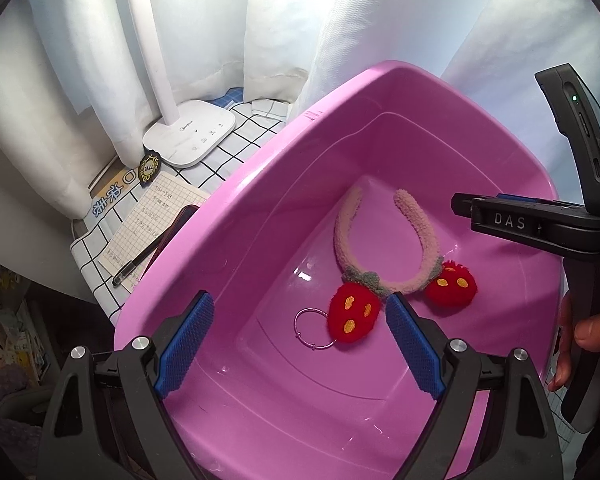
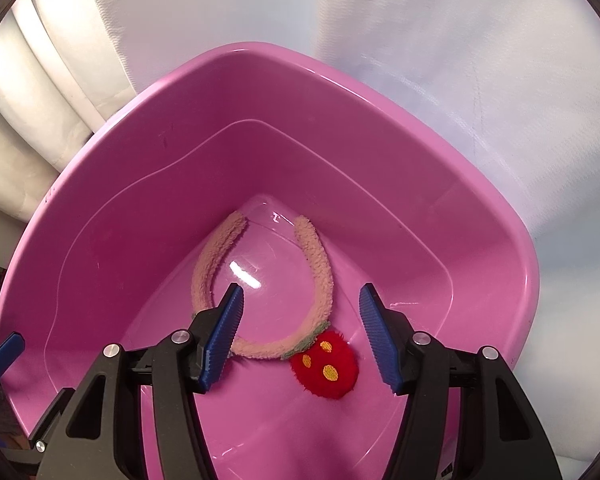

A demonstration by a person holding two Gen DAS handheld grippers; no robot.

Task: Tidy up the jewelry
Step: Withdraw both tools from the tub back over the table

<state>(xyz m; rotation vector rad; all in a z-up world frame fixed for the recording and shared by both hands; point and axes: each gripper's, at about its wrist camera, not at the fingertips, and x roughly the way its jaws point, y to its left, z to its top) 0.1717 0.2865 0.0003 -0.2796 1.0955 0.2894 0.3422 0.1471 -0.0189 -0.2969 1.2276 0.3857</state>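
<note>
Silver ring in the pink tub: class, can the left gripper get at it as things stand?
Probably yes: the silver ring lies uncovered on the pink tub floor, beside a red pompom, and the left gripper hangs open over it.

Tub on the bench, headband and ring inside

The headband [image 1: 380,240] lies flat on the floor of the tub [image 1: 260,184], its open ends toward the far wall, its two pompoms [image 1: 354,312] at the near end — one beside the other. A ring [image 1: 312,330] lies just left of the left pompom, touching it. The left gripper [image 1: 300,328] hangs over the ring and that pompom; the right gripper [image 2: 300,336] over the headband's near curve. Left of the tub on the bench — a notepad [image 1: 152,224] with a pen [image 1: 144,256] across it, a lamp base [image 1: 192,136] behind, curtains [image 1: 100,60] beyond.
</note>
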